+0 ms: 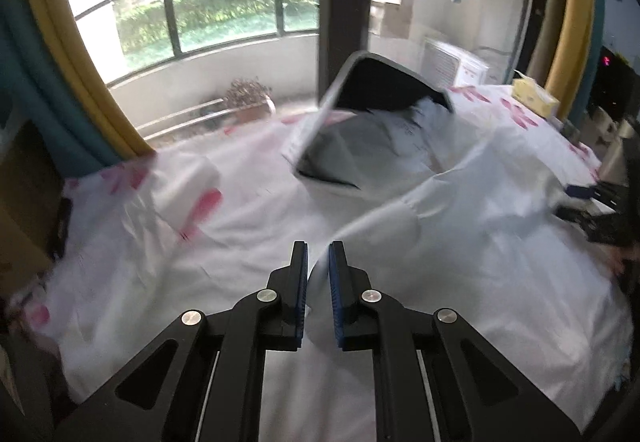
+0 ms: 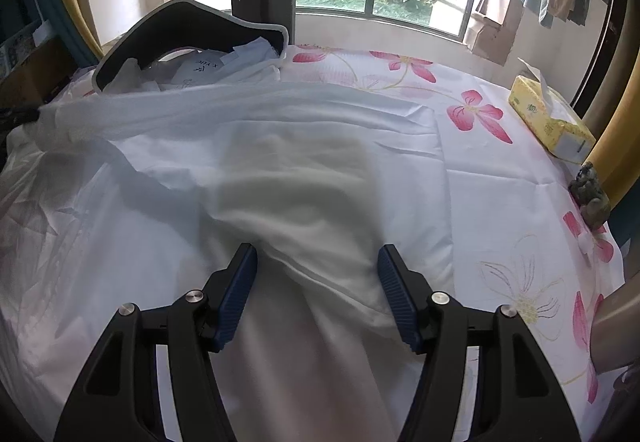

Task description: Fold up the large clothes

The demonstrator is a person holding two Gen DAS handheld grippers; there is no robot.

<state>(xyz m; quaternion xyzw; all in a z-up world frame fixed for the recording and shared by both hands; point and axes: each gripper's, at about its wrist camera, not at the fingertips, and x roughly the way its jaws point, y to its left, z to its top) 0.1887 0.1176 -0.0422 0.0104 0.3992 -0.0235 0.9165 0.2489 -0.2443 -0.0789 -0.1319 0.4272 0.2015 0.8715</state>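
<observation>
Flowered bed sheet (image 2: 460, 90) by the balcony window carries the white garment (image 2: 280, 146) spread crosswise, left tongs (image 1: 318, 254) nearly clenched on a raised fold at its left end, right tongs (image 2: 318, 262) released, straddling the near bunched hem.

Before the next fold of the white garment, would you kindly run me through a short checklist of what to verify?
1. Left hand-held gripper holds fabric: a taut edge of the white garment runs between its nearly shut jaws; ok.
2. Right hand-held gripper holds fabric: jaws stand wide, cloth lies between, not pinched; not ok.
3. Garment flat: rumpled and lifted on one side; not ok.
4. Tissue box apart from the garment: ok.
5. Dark tray clear of the fold: touching garment's far edge; not ok.
</observation>
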